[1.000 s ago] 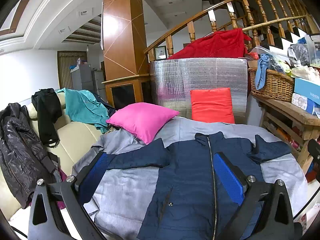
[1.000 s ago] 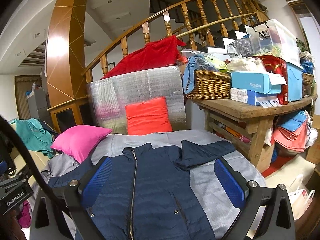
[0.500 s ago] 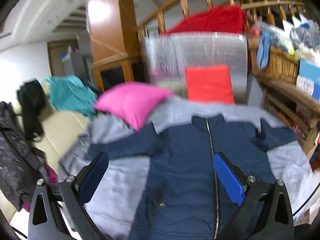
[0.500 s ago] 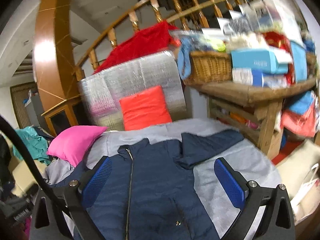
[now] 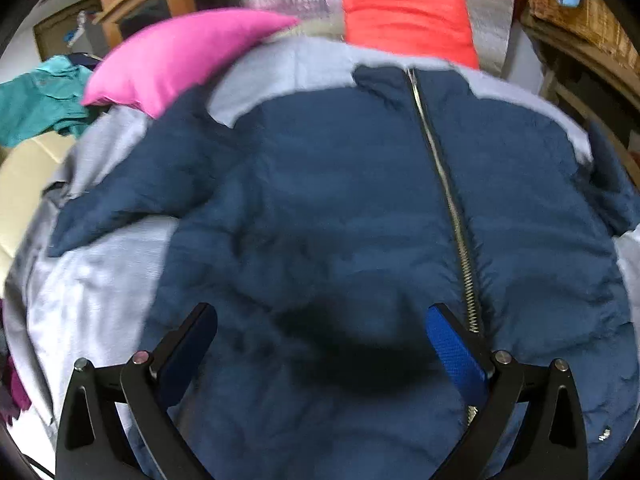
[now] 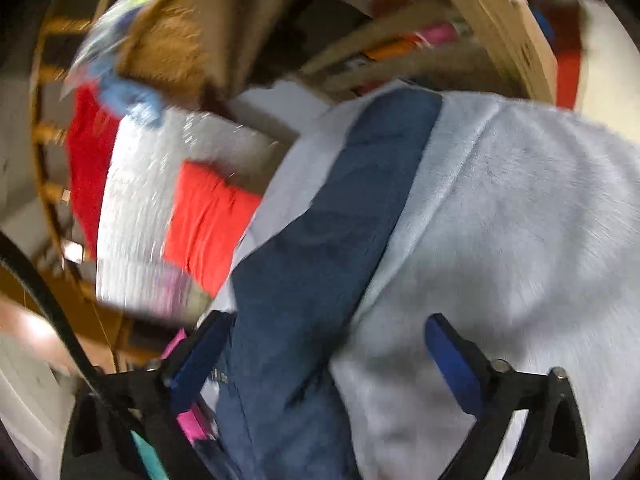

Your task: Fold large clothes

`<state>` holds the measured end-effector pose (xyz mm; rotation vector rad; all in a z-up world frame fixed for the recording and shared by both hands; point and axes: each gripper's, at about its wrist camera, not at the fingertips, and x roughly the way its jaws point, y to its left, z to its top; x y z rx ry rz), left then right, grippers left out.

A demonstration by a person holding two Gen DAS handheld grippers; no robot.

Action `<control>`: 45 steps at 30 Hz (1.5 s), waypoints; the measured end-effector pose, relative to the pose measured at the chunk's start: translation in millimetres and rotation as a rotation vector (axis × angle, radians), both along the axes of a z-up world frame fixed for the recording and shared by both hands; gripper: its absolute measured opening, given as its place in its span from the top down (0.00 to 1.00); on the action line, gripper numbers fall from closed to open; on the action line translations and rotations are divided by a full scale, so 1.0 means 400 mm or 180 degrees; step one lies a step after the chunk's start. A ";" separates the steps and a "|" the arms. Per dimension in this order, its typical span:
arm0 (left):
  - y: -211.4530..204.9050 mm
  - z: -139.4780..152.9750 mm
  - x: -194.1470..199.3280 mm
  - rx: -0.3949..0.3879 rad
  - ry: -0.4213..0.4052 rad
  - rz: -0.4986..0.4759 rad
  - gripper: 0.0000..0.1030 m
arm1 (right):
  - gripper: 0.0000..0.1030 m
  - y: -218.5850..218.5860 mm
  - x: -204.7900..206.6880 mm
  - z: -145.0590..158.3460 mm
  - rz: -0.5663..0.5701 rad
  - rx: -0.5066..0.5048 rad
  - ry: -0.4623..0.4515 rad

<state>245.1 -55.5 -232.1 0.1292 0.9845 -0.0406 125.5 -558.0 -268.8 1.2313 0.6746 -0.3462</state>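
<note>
A navy blue zip-up jacket (image 5: 340,208) lies front up and spread out on a grey sheet (image 5: 92,292). Its silver zipper (image 5: 444,184) runs up the middle and its left sleeve (image 5: 160,176) points out to the left. My left gripper (image 5: 320,344) is open and empty, low over the jacket's lower front, casting a shadow on it. My right gripper (image 6: 324,352) is open and empty, rolled sideways over the jacket's right sleeve (image 6: 340,216), which lies on the grey sheet (image 6: 520,240). The right wrist view is blurred.
A pink pillow (image 5: 176,60) and a red cushion (image 5: 404,16) lie at the far end of the sheet. The cushion also shows in the right wrist view (image 6: 208,216). A teal garment (image 5: 36,104) lies far left. A wooden table with a wicker basket (image 5: 576,12) stands right.
Both grippers have dropped down and forward toward the jacket. The right gripper has swung right and rolled sideways over the right sleeve. Both stay open.
</note>
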 end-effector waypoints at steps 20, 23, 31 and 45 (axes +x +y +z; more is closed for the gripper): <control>-0.009 -0.066 0.073 -0.0194 0.0338 -0.0333 0.00 | 0.87 0.036 0.257 -0.040 0.0323 -0.0765 0.0284; 0.004 -0.049 0.066 -0.0196 0.0287 -0.0334 0.00 | 0.87 0.156 0.237 0.067 0.0553 -0.1018 0.0044; 0.044 0.033 0.030 -0.0073 -0.0345 -0.0177 0.00 | 0.86 0.425 0.152 0.142 0.1184 -0.0844 -0.0410; 0.038 0.038 0.050 -0.0075 -0.0423 -0.0158 0.00 | 0.23 0.179 0.049 -0.172 -0.0259 0.1024 -0.0084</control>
